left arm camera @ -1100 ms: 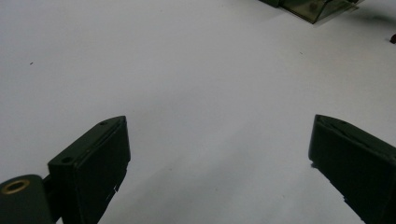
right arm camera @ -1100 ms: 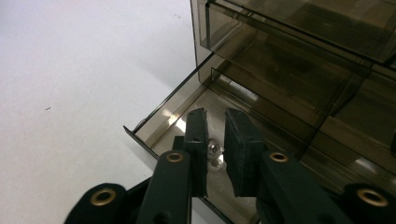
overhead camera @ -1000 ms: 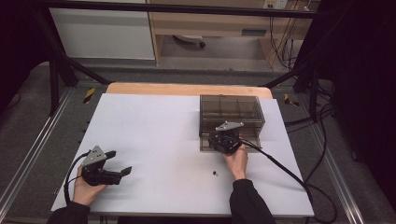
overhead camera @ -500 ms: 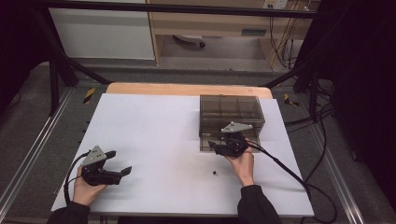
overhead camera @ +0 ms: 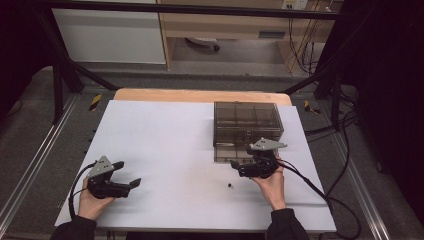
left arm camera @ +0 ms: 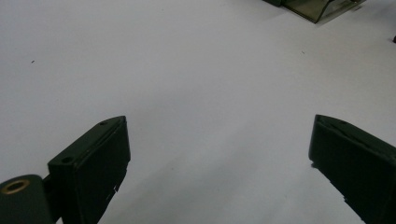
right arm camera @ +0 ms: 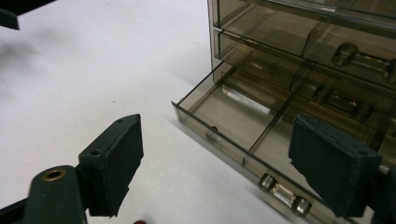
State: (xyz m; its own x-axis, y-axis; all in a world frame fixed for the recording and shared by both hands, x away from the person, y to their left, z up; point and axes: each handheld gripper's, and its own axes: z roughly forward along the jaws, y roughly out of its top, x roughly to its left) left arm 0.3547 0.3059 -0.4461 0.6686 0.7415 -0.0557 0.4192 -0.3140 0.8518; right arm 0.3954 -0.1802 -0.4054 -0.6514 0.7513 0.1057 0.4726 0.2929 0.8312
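A smoky see-through drawer cabinet stands right of the table's middle. Its bottom drawer is pulled out toward me, with dividers inside and a clear handle on its front. My right gripper hangs just in front of that drawer, pointing left. Its jaws have just been opening and now stand wide apart, with nothing pressed between the pads. My left gripper rests near the front left of the table, open over bare white surface.
A small dark bit lies on the white table top, just left of the right hand. The cabinet's upper drawers hold small metal parts. Cables trail off the table's right side. Dark frame posts stand at the back.
The right gripper has drawn back from the drawer front toward me and to the right, and its jaws have opened. The left gripper has stayed where it was.
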